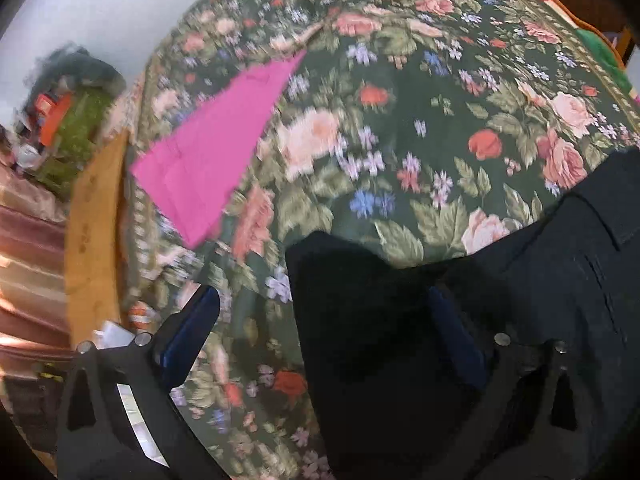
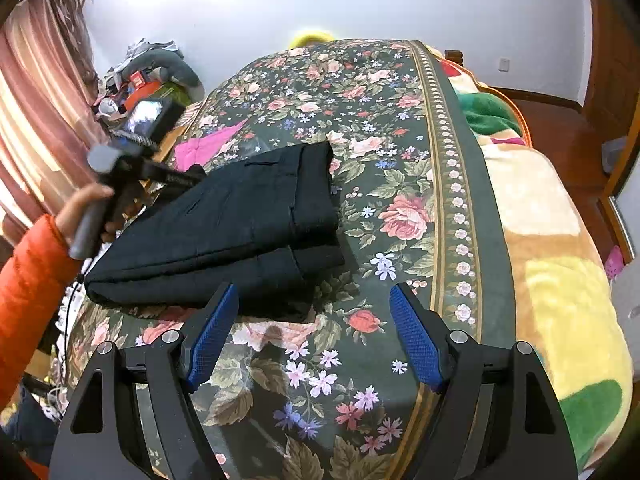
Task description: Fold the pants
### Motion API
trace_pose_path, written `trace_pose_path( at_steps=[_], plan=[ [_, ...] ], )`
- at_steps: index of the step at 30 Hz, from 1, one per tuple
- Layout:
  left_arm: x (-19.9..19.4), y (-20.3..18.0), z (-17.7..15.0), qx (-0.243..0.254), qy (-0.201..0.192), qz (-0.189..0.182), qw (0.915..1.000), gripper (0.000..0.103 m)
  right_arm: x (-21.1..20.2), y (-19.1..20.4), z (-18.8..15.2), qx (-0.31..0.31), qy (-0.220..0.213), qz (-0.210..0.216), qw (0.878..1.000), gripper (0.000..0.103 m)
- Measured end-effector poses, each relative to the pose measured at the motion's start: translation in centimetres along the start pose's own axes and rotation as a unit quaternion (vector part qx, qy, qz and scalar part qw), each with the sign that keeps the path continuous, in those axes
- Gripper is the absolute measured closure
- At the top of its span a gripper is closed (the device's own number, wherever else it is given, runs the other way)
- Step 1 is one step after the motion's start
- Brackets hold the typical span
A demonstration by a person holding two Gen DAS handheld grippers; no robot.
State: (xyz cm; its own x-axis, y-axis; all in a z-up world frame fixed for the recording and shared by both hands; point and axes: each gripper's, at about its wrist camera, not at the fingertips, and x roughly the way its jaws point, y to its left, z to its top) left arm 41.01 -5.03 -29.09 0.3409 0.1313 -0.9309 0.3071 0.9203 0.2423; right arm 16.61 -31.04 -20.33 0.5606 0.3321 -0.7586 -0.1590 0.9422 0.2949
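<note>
Black pants (image 2: 224,232) lie folded in a thick stack on the floral bed cover (image 2: 360,128), near the left edge of the bed. Right tongs (image 2: 314,336) hover over the cover just near of the stack, jaws wide apart and holding nothing. Left tongs (image 1: 324,320) are at the far left corner of the pants, jaws apart, with dark cloth between them but not clamped. Pink cloth (image 1: 216,148) lies further away.
</note>
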Motion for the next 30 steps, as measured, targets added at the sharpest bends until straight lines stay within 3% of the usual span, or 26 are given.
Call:
trace_pose_path(
  at_steps=[3,9,15,20,24,25,28,30],
  plan=[
    [-0.3,0.8,-1.3,-0.010,-0.010,-0.014,0.9998,0.000,-0.2,0.4,0.1,-0.013,-0.007,-0.005,1.000,0.028],
    [-2.2,1.2,-4.9,-0.004,-0.023,0.020,0.9995,0.000,-0.9,1.4,0.4,-0.022,-0.017,0.002,1.000,0.028],
    [-5.1,2.1,-9.4,-0.034,-0.010,-0.005,0.9994,0.000,-2.2,2.4,0.5,-0.037,-0.037,0.015,0.999,0.028],
    [-9.0,0.6,-13.5,-0.021,-0.057,-0.006,0.9982,0.000,-2.1,3.1,0.3,-0.050,-0.043,0.027,0.997,0.028],
    [-10.7,0.5,-15.6,-0.059,-0.088,-0.037,0.9937,0.000,-0.8,2.9,0.1,-0.040,-0.032,0.050,0.997,0.028],
    [-10.9,0.7,-15.8,-0.068,-0.090,-0.042,0.9927,0.000,-0.3,2.9,0.1,-0.037,-0.027,0.050,0.998,0.029],
    [-11.0,1.5,-16.6,-0.099,-0.097,-0.062,0.9885,0.000,1.3,2.6,-0.2,-0.036,-0.001,0.043,0.998,0.054],
    [-11.1,1.8,-17.3,-0.114,-0.102,-0.065,0.9860,0.000,2.1,2.6,-0.7,-0.040,0.013,0.055,0.998,0.062]
  ],
)
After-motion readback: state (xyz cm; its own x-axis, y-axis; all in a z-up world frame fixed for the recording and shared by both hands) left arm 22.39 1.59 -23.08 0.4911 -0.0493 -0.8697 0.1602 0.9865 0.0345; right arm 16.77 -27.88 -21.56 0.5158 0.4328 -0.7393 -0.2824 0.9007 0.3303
